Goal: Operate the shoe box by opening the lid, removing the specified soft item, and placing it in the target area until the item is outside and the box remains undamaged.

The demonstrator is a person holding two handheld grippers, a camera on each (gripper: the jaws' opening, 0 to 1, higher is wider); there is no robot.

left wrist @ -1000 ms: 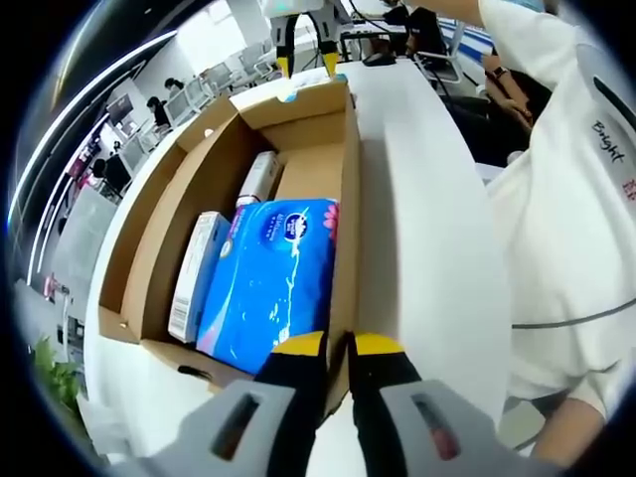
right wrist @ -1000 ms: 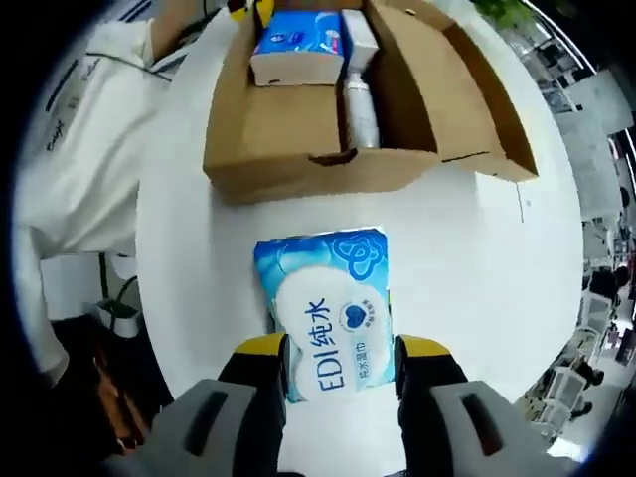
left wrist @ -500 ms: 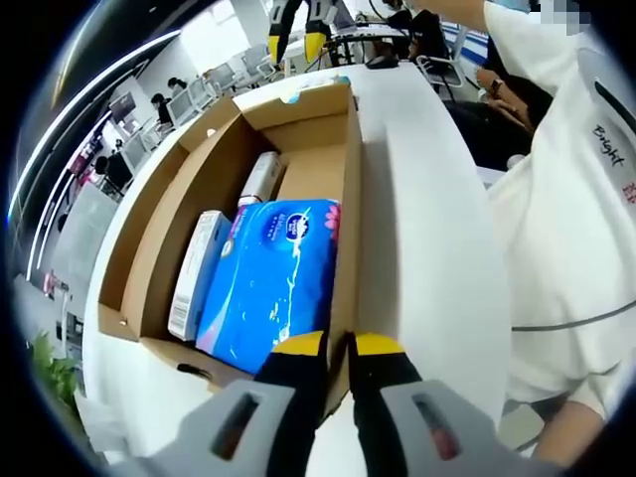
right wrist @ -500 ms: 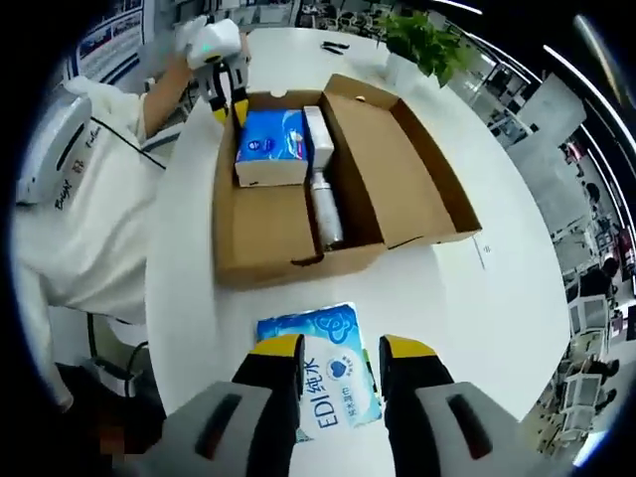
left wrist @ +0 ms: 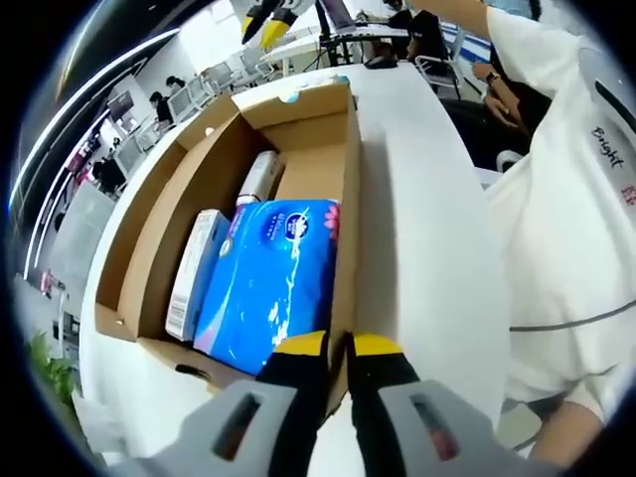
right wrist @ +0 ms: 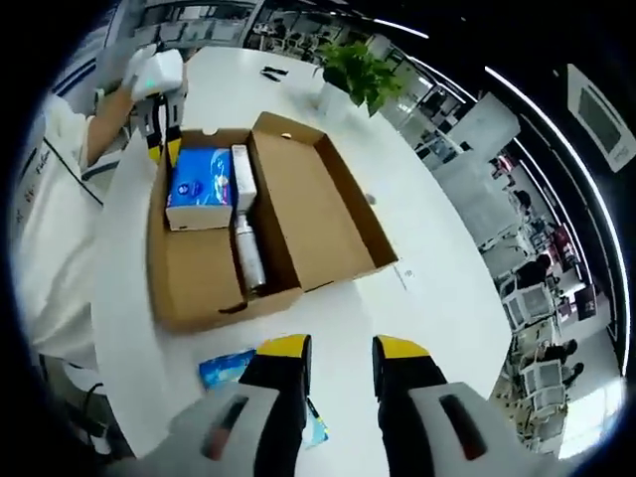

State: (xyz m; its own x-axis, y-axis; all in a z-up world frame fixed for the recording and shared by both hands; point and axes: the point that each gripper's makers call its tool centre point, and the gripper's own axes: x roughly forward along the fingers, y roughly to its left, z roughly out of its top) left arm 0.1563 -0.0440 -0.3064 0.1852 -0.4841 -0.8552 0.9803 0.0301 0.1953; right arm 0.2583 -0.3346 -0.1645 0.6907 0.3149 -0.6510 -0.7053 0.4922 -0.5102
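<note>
The brown cardboard shoe box [left wrist: 189, 214] lies open on the white table. My left gripper [left wrist: 338, 350] is shut on the box's near right wall. Inside lie a blue soft tissue pack [left wrist: 268, 283], a flat white carton [left wrist: 194, 273] and a silver bottle [left wrist: 258, 179]. From high above, the right gripper view has the box [right wrist: 199, 283] with its lid [right wrist: 318, 214] folded out flat. A blue wet-wipe pack [right wrist: 227, 370] lies on the table in front of the box, partly behind my right gripper [right wrist: 338, 350], which is open and holds nothing. The left gripper [right wrist: 159, 84] shows at the box's far corner.
A person in a white top [left wrist: 566, 229] stands against the table's right side. A potted plant [right wrist: 356, 68] stands on the table beyond the box. The round white table [right wrist: 427, 288] has bare room right of the lid. Desks and chairs fill the office behind.
My right gripper let go of the wet-wipe pack and rose well above the table; the pack stays on the table before the box. The left gripper has kept its hold.
</note>
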